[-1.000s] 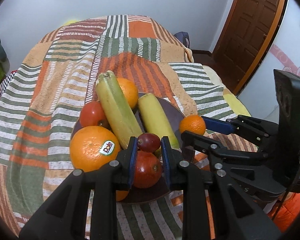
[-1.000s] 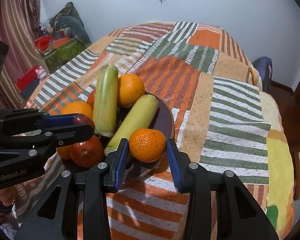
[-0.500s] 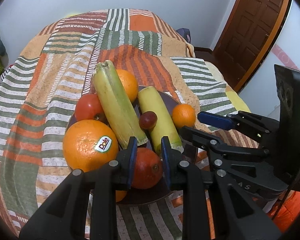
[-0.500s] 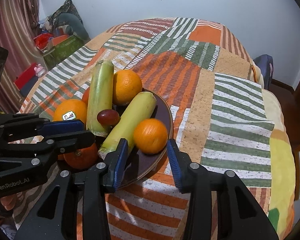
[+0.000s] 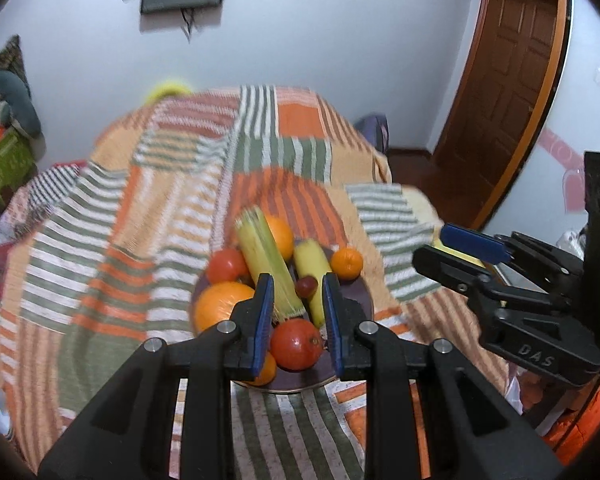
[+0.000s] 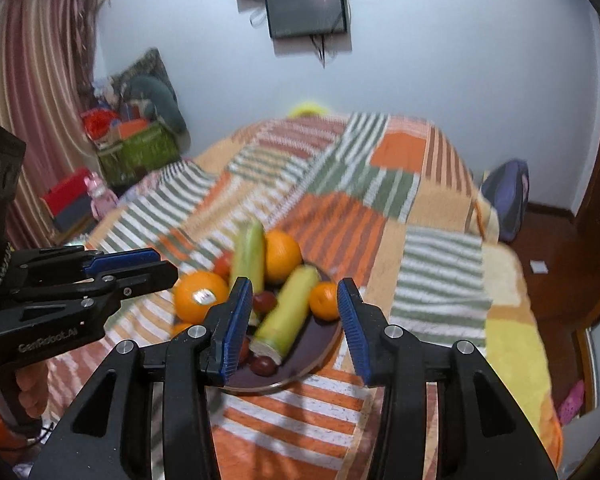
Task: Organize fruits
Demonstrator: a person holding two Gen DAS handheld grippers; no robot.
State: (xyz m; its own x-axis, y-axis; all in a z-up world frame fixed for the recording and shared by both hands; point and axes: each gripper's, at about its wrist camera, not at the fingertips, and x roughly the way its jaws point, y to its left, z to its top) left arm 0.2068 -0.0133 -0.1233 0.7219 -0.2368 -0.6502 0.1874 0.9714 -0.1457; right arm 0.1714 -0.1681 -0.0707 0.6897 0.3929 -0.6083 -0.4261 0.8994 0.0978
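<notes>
Since the earlier frame both claws have been raised away from the plate (image 5: pixel 352 372) on the bed (image 5: pixel 100 240). Left claw (image 5: pixel 296 320): clenched, empty. Right claw (image 6: pixel 296 320): released, empty, its jaws having just been opening. The fruits, including the mandarin (image 6: pixel 325 301), are gathered on the plate; arranging appears complete, and withdrawal is judged next.

Pale walls (image 6: pixel 440 60), wooden door (image 5: pixel 512 92), striped curtain (image 6: pixel 32 92), wall-mounted screen (image 6: pixel 306 10).

A dark plate (image 5: pixel 352 292) of fruit sits on the striped bedspread (image 5: pixel 112 248), with the left hand-held gripper (image 5: pixel 296 316) hanging empty above it, jaws at their narrowest, and the right hand-held gripper (image 5: pixel 456 248) beside.
</notes>
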